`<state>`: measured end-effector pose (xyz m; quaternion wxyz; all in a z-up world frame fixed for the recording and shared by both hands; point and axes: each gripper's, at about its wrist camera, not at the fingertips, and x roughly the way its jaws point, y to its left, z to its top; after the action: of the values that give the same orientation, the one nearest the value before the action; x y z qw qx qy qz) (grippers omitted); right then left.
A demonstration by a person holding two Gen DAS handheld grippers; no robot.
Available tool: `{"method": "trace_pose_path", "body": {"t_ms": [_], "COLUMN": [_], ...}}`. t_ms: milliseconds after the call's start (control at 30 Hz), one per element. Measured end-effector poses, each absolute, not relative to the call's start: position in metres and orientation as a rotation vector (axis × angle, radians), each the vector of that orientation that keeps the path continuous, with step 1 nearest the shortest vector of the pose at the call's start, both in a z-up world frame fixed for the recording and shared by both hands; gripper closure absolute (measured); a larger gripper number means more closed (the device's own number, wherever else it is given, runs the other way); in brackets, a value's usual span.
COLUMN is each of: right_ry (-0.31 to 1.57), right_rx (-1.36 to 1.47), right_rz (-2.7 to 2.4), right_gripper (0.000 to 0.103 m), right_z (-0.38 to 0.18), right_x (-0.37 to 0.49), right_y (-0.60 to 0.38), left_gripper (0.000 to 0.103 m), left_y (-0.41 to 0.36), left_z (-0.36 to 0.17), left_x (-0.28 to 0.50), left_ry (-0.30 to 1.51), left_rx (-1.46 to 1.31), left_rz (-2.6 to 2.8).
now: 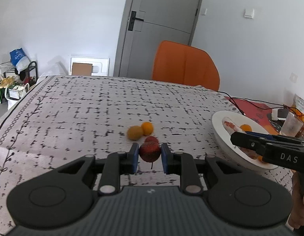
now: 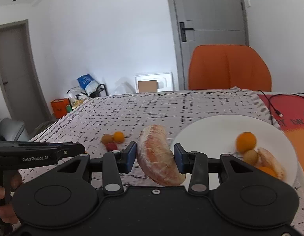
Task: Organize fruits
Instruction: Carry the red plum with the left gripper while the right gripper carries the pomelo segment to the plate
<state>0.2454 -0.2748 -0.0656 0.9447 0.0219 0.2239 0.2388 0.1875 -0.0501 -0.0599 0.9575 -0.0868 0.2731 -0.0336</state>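
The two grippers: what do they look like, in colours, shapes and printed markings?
The left gripper and the right gripper look alike: black linkage arms with silver pivot pins, two round black discs on a ribbed dark body, and blue pads on the fingers. From the side, one body reads "GenRobot.AI", the other "DAS", in white letters. No cables show on them. A bare hand grips a black handle.

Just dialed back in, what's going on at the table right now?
A person is sorting fruit with two handheld grippers. The left gripper has a dark red fruit between its fingers, just above the patterned tablecloth, near another red fruit and two small orange fruits. The right gripper holds a peeled pomelo segment beside the white plate, which already holds several fruits.
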Motion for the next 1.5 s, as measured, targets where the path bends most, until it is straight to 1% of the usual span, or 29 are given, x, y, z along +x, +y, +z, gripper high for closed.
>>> {"method": "trace_pose_path", "body": {"t_ms": [400,767,833,867,1133,1500], "right_ry": [0.447,0.439,0.432,0.431,0.393,0.402], "right_rx": [0.134,0.148,0.152,0.15,0.184,0.221], "right_rz": [0.384,0.31,0.317,0.316,0.311,0.296], "right_gripper": [0.064,0.063,0.062,0.058,0.058,0.057], "right_z": [-0.076,-0.085,-0.087,-0.087,-0.078,-0.079], "right_x": [0.263,0.274,0.275,0.276,0.261,0.238], "right_y": [-0.316,-0.33,-0.332,-0.332,-0.348,-0.373], "left_gripper": [0.081,0.081,0.081,0.081,0.081,0.08], "left_y": [-0.085,-0.111,-0.114,-0.117,-0.134,-0.161], "left_z": [-0.055,-0.051,-0.052,-0.052,-0.049,-0.048], "left_x": [0.203,0.221,0.224,0.225,0.232,0.24], "left_ry": [0.554,0.553,0.557,0.558,0.555,0.553], "left_rx": [-0.124,-0.092,-0.087,-0.082,-0.06,-0.045], "left_rz": [-0.132,-0.176,-0.185,-0.188,-0.215,-0.272]}}
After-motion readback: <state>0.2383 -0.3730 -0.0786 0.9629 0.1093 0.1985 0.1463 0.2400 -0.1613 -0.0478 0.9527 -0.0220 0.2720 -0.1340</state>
